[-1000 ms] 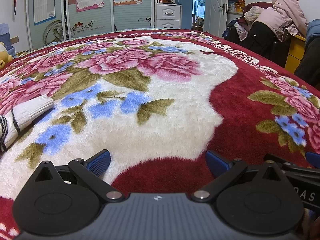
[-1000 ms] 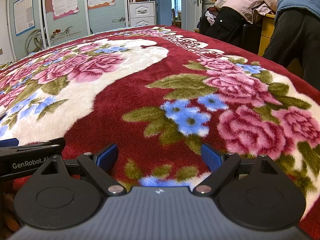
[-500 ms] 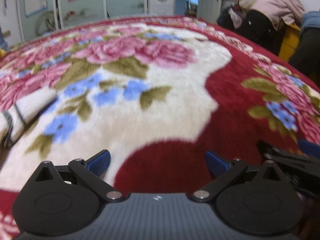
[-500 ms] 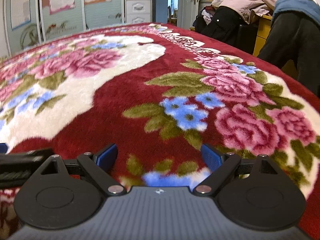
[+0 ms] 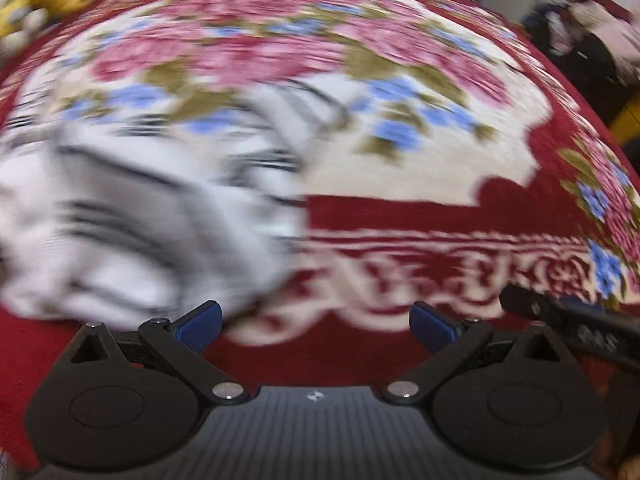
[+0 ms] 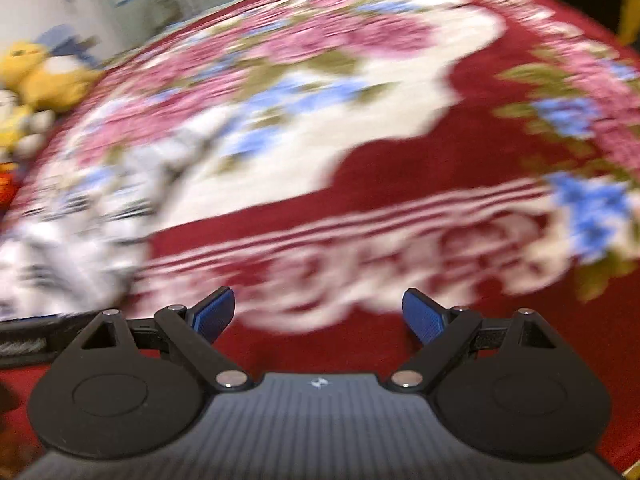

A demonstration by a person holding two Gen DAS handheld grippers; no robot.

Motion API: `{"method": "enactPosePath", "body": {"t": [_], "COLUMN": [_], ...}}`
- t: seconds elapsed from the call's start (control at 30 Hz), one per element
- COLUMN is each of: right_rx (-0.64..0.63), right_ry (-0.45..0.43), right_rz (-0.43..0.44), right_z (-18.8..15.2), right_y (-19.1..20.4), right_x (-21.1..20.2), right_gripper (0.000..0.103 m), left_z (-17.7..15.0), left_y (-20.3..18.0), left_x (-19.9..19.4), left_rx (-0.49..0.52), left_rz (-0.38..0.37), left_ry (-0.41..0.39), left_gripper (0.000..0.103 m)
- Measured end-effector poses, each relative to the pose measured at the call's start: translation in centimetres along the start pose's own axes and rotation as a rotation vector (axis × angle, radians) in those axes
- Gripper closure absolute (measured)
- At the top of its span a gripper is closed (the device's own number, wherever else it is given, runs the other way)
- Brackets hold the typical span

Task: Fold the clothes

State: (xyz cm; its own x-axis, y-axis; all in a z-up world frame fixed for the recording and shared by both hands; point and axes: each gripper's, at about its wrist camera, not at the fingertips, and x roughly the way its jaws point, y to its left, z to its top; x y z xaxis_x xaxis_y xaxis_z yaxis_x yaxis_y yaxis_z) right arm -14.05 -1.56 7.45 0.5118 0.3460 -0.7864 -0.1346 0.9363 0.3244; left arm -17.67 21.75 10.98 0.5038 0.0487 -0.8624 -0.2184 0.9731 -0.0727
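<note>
1. The garment (image 5: 136, 216), a white knit piece with thin dark stripes, lies in a soft rumpled heap on the blanket (image 5: 400, 216); in the left wrist view it fills the left half, smeared by motion blur, so its exact outline cannot be made out.
2. In the right wrist view the same garment (image 6: 76, 232) sits at the far left, on the pale centre field of the blanket (image 6: 360, 152) and spilling toward the red border.
3. The left hand-held gripper (image 5: 316, 322) has its jaws spread wide with nothing between them; its ribbed blue pads (image 5: 200, 326) hover over the blanket, the left pad just beside the near edge of the garment (whether it touches the cloth cannot be told).
4. The right hand-held gripper (image 6: 318, 318) is likewise spread wide and empty, over the red border of the blanket, well to the right of the garment.
5. The black body of the right hand-held gripper shows at the right edge of the left wrist view, and that of the left at the left edge of the right wrist view, so the two are side by side.
6. The blanket is plush and fuzzy: deep red, with a cream centre, pink roses, blue flowers, olive leaves and a striped cream band.
7. Yellow plush toys (image 6: 36, 76) lie at the far left beyond the blanket.
</note>
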Motion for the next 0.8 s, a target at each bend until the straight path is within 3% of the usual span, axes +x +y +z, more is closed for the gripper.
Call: {"method": "enactPosePath", "body": {"t": [0.1, 0.23, 0.33, 0.53, 0.67, 0.8], "right_rx": [-0.032, -0.151, -0.225, -0.357, -0.354, -0.397], "right_ry": [0.058, -0.002, -0.052, -0.140, -0.120, -0.125], "right_rz": [0.142, 0.240, 0.243, 0.153, 0.166, 0.139], "right_z": [0.0, 0.5, 0.6, 0.4, 0.8, -0.1], "right_y": [5.5, 12.0, 15.3, 19.0, 20.2, 22.6], "right_x": [-2.3, -7.1, -9.9, -11.7, -11.4, -10.5], "right_gripper": [0.013, 0.013, 0.013, 0.012, 0.013, 0.013], "left_z": [0.3, 0.6, 0.5, 0.0, -0.3, -0.6], "left_y": [3.7, 6.9, 9.0, 12.0, 13.1, 14.2], "left_x": [-4.5, -9.4, -11.2, -12.7, -12.2, -12.1], "left_rx": [-0.026, -0.021, -0.062, -0.113, -0.095, -0.077], "left_rz": [0.026, 0.078, 0.118, 0.161, 0.216, 0.209], "left_ry": [-0.057, -0.142, -0.158, -0.160, -0.129, -0.128], "left_gripper": [0.000, 0.000, 0.000, 0.000, 0.000, 0.000]}}
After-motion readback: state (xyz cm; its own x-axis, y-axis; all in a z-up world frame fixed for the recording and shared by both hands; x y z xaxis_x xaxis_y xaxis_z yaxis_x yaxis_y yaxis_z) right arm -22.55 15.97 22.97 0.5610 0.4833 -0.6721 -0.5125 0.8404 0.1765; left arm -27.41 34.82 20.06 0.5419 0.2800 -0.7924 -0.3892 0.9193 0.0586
